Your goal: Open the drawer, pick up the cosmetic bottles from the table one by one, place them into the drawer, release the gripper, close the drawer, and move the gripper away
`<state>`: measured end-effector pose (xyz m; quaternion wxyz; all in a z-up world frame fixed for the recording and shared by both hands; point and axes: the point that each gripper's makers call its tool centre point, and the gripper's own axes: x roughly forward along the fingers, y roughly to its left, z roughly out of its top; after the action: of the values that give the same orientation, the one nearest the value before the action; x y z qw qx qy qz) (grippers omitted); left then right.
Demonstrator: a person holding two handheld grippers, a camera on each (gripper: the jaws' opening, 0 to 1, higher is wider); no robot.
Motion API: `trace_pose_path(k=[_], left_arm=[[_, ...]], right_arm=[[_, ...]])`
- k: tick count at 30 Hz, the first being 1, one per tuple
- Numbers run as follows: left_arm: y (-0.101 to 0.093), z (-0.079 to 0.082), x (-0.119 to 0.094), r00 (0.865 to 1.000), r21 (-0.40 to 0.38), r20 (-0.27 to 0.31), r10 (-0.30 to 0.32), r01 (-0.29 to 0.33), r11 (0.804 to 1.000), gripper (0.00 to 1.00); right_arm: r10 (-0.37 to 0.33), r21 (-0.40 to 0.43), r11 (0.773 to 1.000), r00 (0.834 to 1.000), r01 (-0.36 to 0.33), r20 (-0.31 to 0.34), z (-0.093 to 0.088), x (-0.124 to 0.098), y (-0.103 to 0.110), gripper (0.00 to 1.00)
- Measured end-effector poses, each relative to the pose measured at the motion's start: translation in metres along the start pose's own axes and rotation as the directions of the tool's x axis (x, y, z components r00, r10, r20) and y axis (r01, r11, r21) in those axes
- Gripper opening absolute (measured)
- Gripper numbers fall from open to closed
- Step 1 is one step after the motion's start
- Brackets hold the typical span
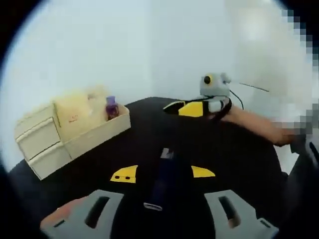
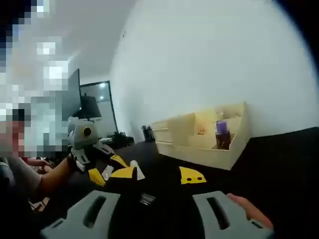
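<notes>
A dark blue cosmetic bottle (image 1: 164, 181) lies lengthwise on the black table (image 1: 239, 159), between the yellow-padded jaws of my left gripper (image 1: 163, 173). The jaws stand wider than the bottle, so the gripper is open. A cream organizer (image 1: 65, 132) with two shut drawers on its left end sits at the far left; a purple bottle (image 1: 111, 107) stands in its open tray. My right gripper (image 2: 158, 174) is open with nothing between its pads. It faces the organizer (image 2: 204, 137) and the purple bottle (image 2: 222, 133). The right gripper (image 1: 192, 108) also appears across the table, and the left gripper (image 2: 107, 167) low on the left.
A person's forearm (image 1: 254, 124) reaches in from the right behind the right gripper. A white wall (image 2: 209, 59) backs the table. A dark monitor (image 2: 92, 107) and small dark items (image 2: 147, 133) stand at the table's far end.
</notes>
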<state>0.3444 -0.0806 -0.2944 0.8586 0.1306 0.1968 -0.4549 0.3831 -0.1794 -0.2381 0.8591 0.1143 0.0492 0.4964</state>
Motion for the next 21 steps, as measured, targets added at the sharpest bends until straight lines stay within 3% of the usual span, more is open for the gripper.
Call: trace_pose_path(k=[5,8,10,21], left_arm=[[-0.005,-0.008,0.01,0.998,0.054,-0.064,0.02,-0.017,0.998,0.35],[-0.001,-0.015,0.01,0.994,0.071,-0.103,0.04,-0.033,0.997,0.34],[-0.002,-0.017,0.009,0.993,0.073,-0.113,0.036,-0.028,0.997,0.34],[-0.002,-0.019,0.018,0.988,0.084,-0.143,0.063,-0.051,0.995,0.27]], right_arm=[[-0.002,0.002,1.0,1.0,0.002,-0.025,-0.007,0.001,-0.002,0.27],[0.035,-0.025,0.999,0.995,-0.037,-0.092,-0.02,0.001,0.003,0.27],[0.013,-0.081,0.996,0.99,-0.024,-0.14,-0.029,0.001,-0.002,0.27],[0.002,-0.067,0.998,0.99,-0.012,-0.144,-0.031,0.002,-0.006,0.26]])
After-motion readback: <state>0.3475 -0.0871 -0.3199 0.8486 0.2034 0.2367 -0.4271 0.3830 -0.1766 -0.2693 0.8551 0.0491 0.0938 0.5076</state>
